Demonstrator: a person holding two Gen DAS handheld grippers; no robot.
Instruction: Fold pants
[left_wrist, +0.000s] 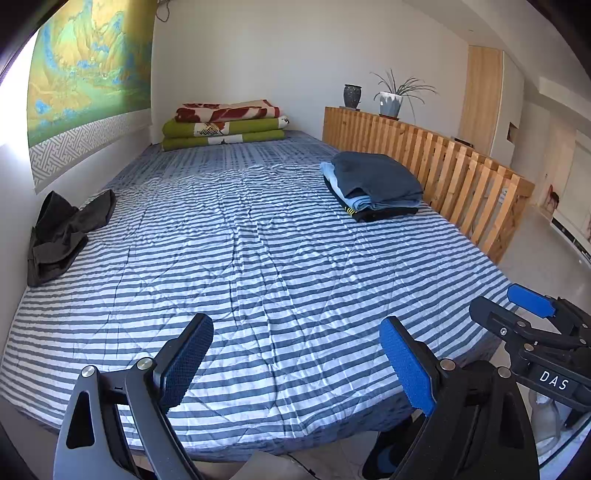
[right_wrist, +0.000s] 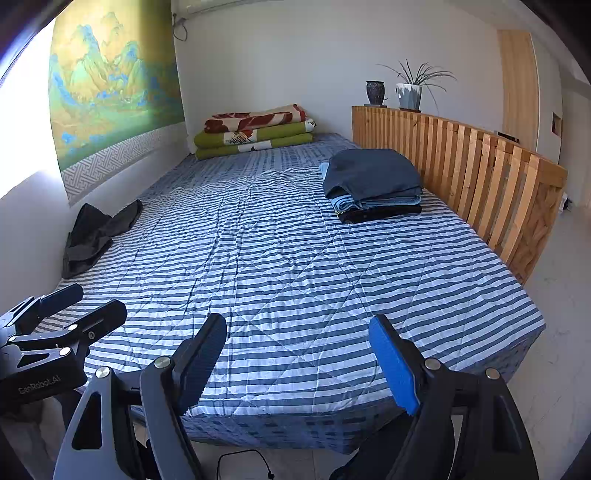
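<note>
- Step: judged the start of a new fold; both grippers hang at the bed's (left_wrist: 258, 258) near edge, nothing grasped.
- Left gripper (left_wrist: 299, 363): fingers wide apart, empty.
- Right gripper (right_wrist: 299, 363): fingers wide apart, empty.
- Crumpled dark pants (left_wrist: 62, 236): by the left wall, well apart from both grippers.
- Folded stack (left_wrist: 373, 188): beside the wooden rail.
- Next: reach left, grip the pants and spread them flat.

Two claws (left_wrist: 295, 363) (right_wrist: 299, 363), one crumpled black pants (left_wrist: 61, 232), one folded clothes stack (left_wrist: 373, 186), two pots (left_wrist: 352, 96), one folded blanket pile (left_wrist: 225, 125)
</note>
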